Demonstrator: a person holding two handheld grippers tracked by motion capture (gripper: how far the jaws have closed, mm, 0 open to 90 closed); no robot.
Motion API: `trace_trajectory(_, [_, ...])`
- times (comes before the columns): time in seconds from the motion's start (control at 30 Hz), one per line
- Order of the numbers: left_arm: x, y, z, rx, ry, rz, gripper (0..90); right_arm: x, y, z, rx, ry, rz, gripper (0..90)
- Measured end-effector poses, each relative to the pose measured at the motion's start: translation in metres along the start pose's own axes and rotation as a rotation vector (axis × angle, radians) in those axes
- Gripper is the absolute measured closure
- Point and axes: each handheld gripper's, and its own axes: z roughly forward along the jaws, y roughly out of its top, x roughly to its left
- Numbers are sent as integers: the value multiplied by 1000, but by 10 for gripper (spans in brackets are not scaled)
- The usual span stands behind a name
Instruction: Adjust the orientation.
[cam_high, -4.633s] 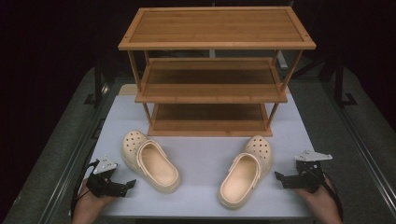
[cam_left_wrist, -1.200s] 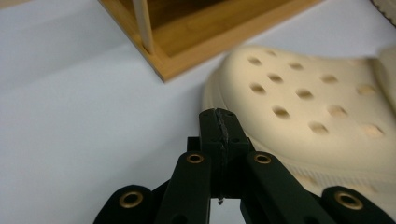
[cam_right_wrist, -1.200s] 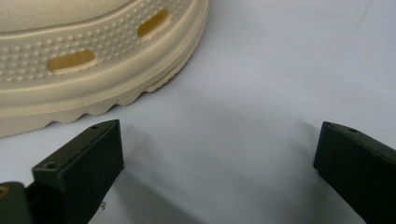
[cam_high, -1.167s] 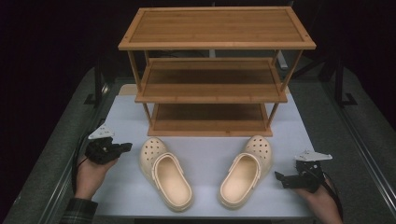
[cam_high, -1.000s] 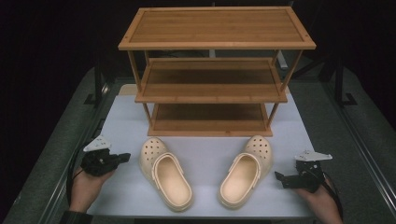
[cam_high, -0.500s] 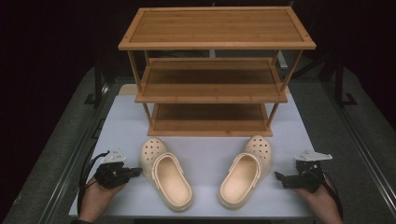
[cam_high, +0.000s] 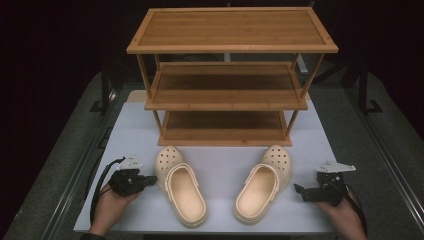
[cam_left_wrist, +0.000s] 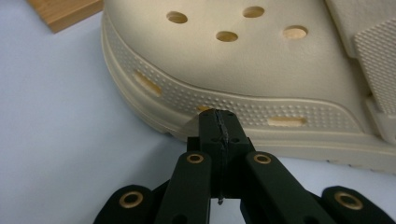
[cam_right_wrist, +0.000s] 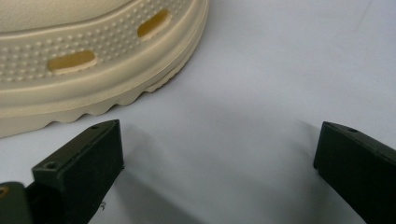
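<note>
- At the near left of the bench (cam_high: 220, 170), the left gripper (cam_high: 150, 178) is seen with its jaws clenched together, nothing being held between them.
- In the left gripper view, the closed tips of the left gripper (cam_left_wrist: 220, 122) are pointed at the dotted side wall of the left clog (cam_left_wrist: 261, 70), right at its sole edge; whether contact is made cannot be told.
- In the high view, the left clog (cam_high: 181, 186) is found just to the right of that gripper, flat on its sole, its perforated toe turned toward the rack.
- At the near right, the right gripper (cam_high: 299, 190) is held with its jaws released and spread wide, bare bench lying between them.
- The right clog (cam_high: 262, 184) is set just left of that gripper, near but apart; in the right gripper view its ridged sole (cam_right_wrist: 93, 100) is seen beyond the left jaw.
- Behind both clogs a three-tier wooden shoe rack (cam_high: 227, 80) is stood on the bench.
</note>
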Motion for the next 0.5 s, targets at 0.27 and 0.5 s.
trace_trajectory(0.27, [0,21,20,3,-16,31,900,0,0,0,-1,-1,0,10])
trace_trajectory(0.5, [-2,33,32,8,-30,50,900,0,0,0,-1,-1,0,10])
